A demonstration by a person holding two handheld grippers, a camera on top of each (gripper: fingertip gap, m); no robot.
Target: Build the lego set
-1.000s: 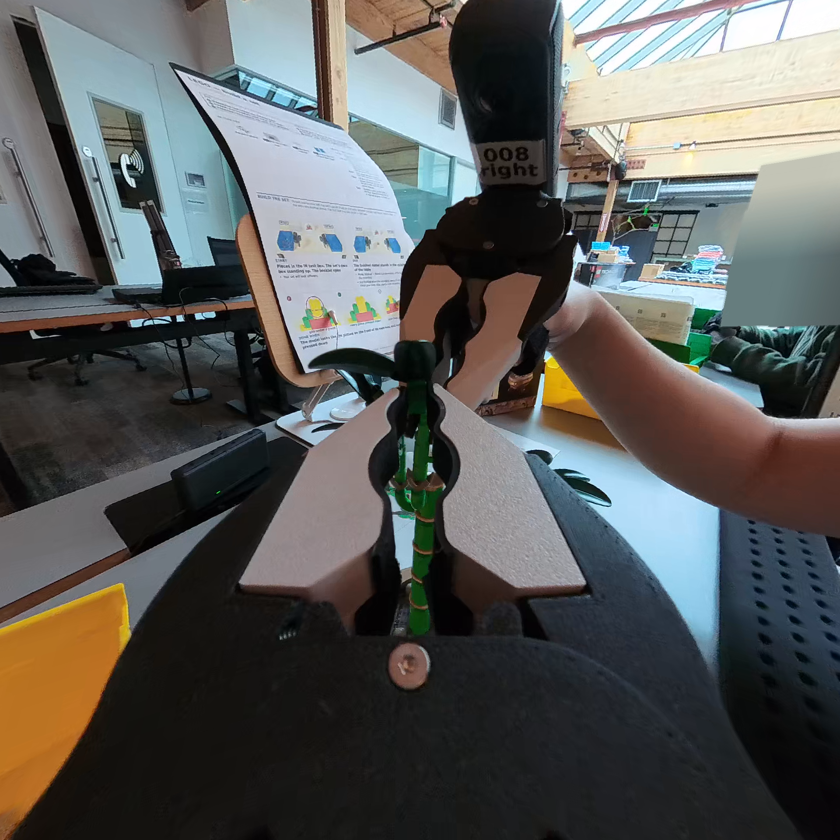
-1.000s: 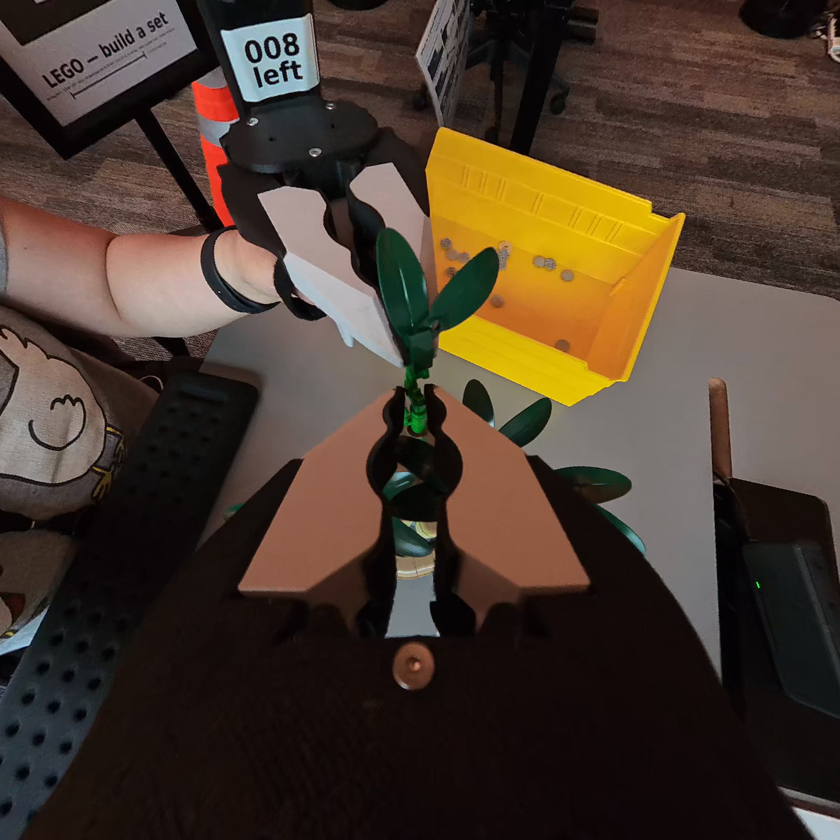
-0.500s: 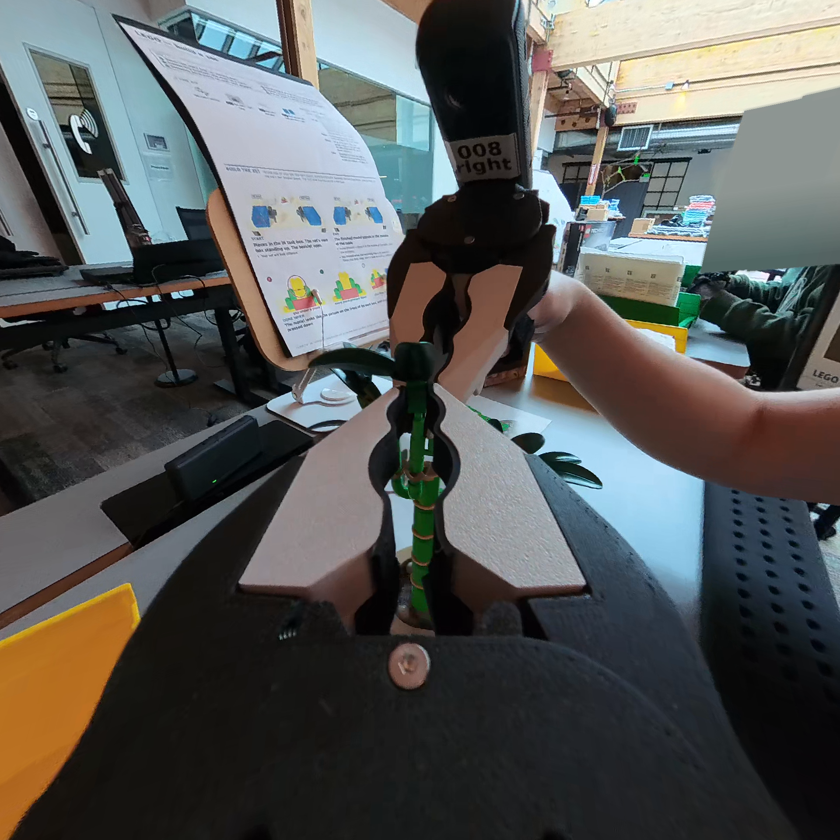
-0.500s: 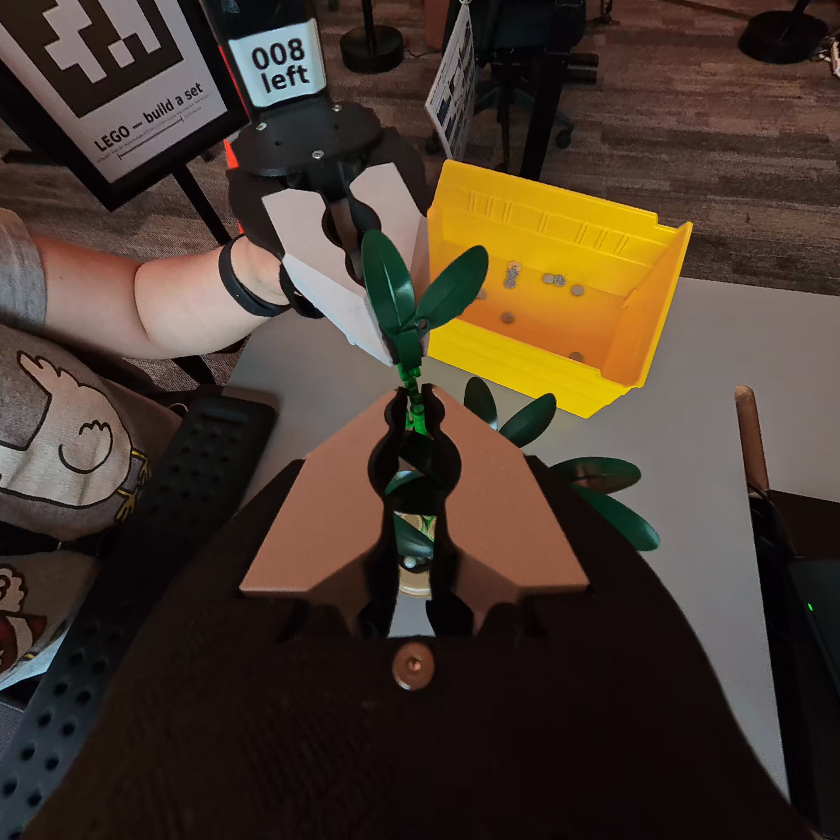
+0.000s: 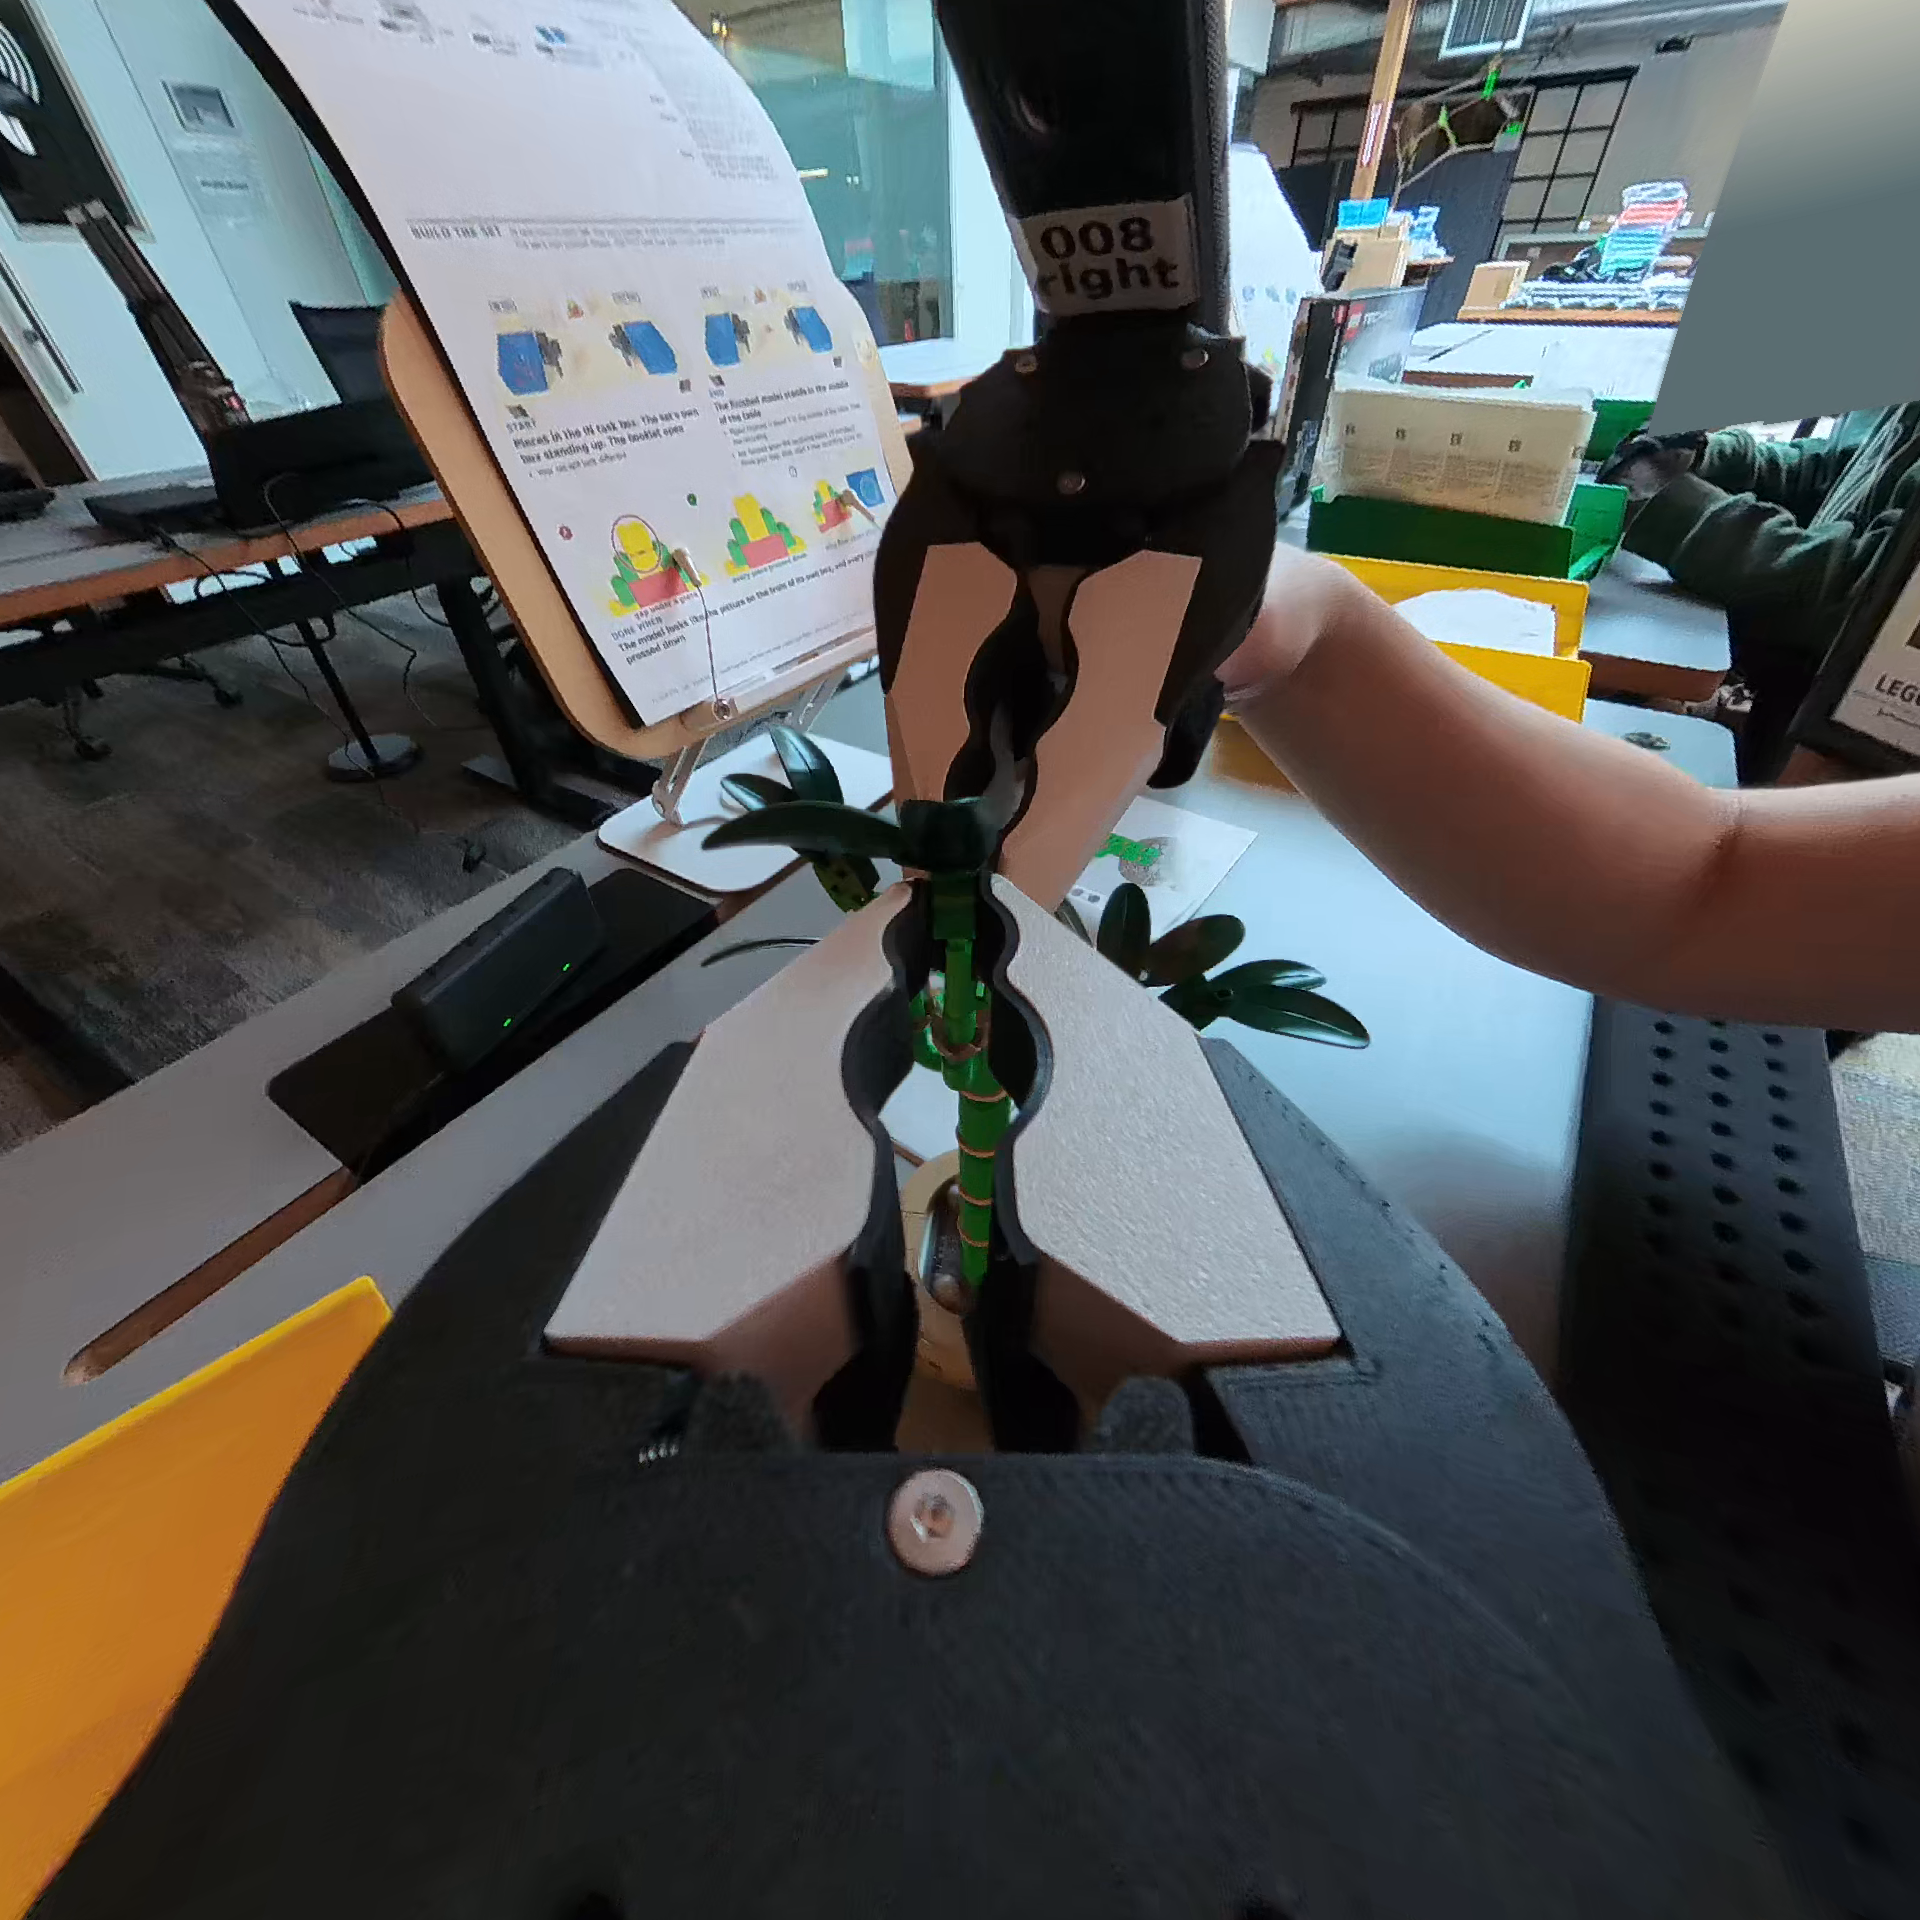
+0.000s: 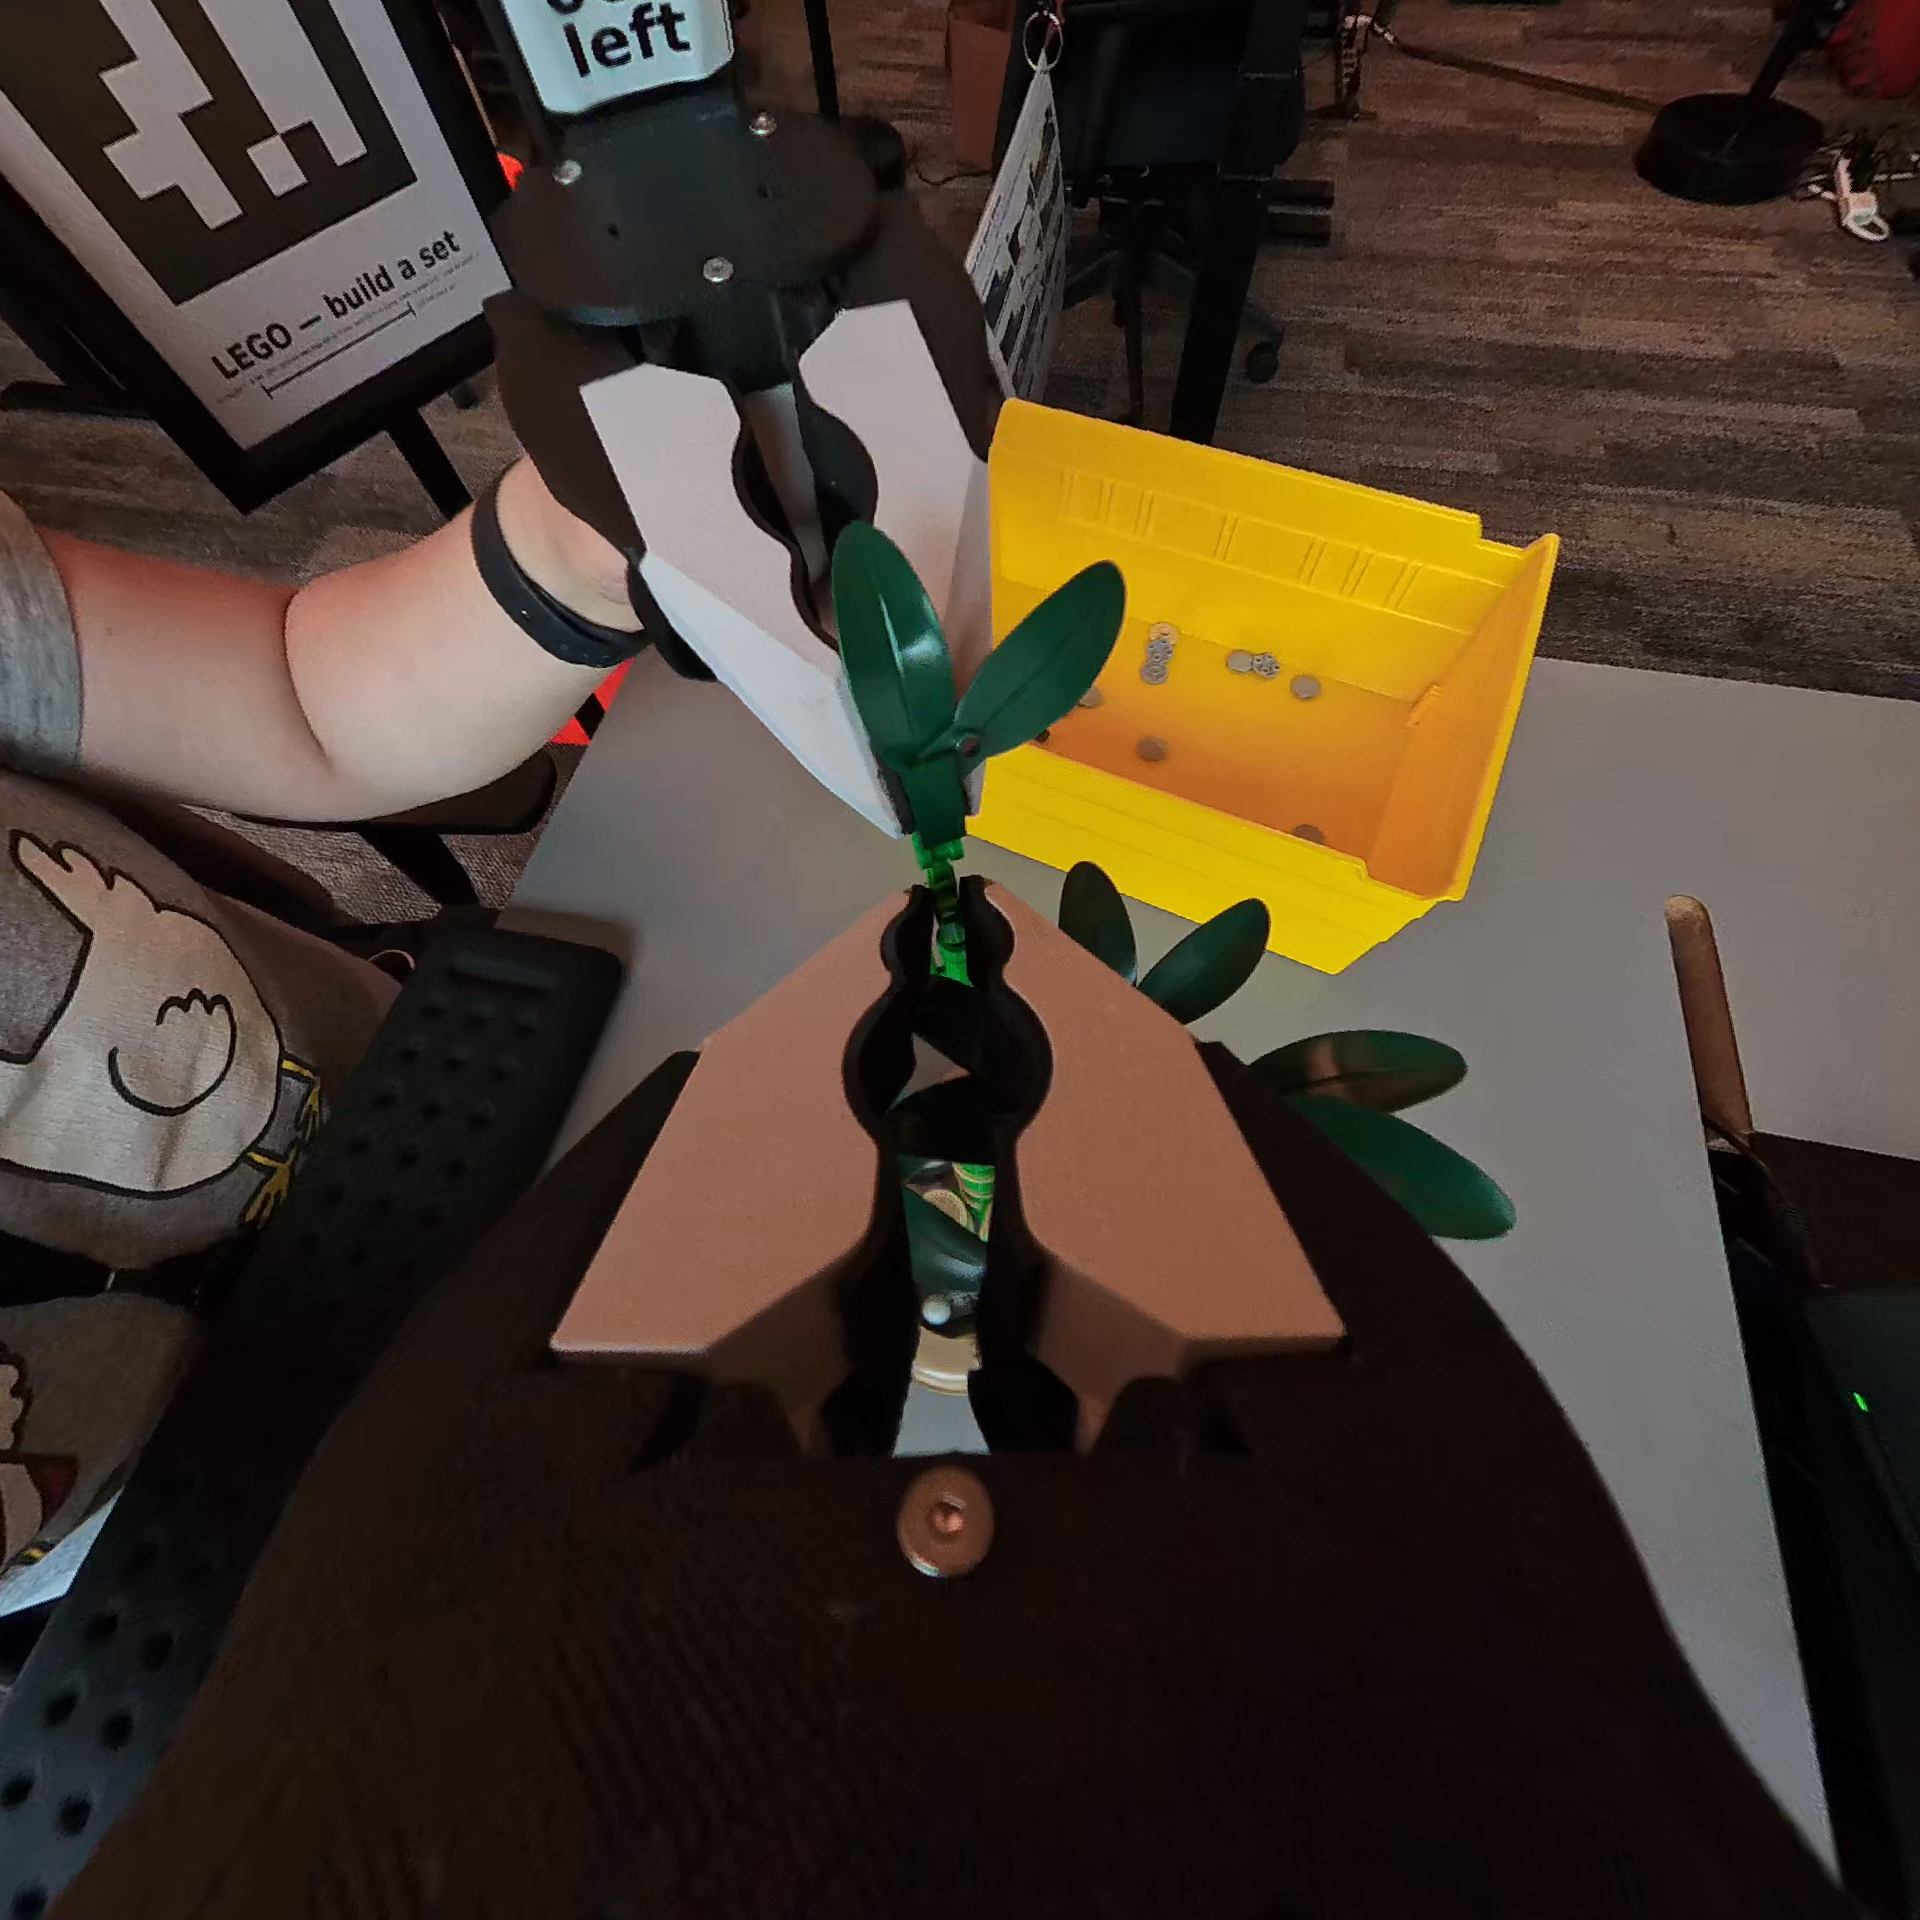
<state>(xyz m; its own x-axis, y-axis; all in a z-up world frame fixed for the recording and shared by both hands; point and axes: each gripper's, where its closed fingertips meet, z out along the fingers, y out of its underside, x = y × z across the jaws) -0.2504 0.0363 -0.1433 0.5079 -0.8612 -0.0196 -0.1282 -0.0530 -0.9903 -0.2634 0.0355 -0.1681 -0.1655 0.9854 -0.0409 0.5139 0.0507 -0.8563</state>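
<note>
A green Lego stem (image 5: 977, 1122) with gold rings carries dark green leaves (image 6: 894, 644) at its top. My left gripper (image 5: 951, 899) is shut on the stem along its length. My right gripper (image 6: 945, 899) is shut on the same stem just under the leaves. In the left wrist view it comes down from above (image 5: 987, 821). The left gripper also shows in the right wrist view (image 6: 914, 800), behind the leaves. A tan round pot (image 5: 920, 1205) shows below, between the left fingers. More dark leaves (image 6: 1351, 1070) spread over the grey table (image 6: 1662, 831).
A yellow bin (image 6: 1247, 831) with several small round pieces stands just beyond the plant. A second yellow bin's corner (image 5: 156, 1507) is at the near left. An instruction sheet on a stand (image 5: 623, 364), a black device (image 5: 499, 966) and a black perforated pad (image 6: 364, 1195) edge the table. Only a small space, under 4 cm, lies between the two pairs of fingers.
Both grippers have kept their hold on the stem and come closer to each other. The left wrist view now looks lower, showing more of the pot and table.
</note>
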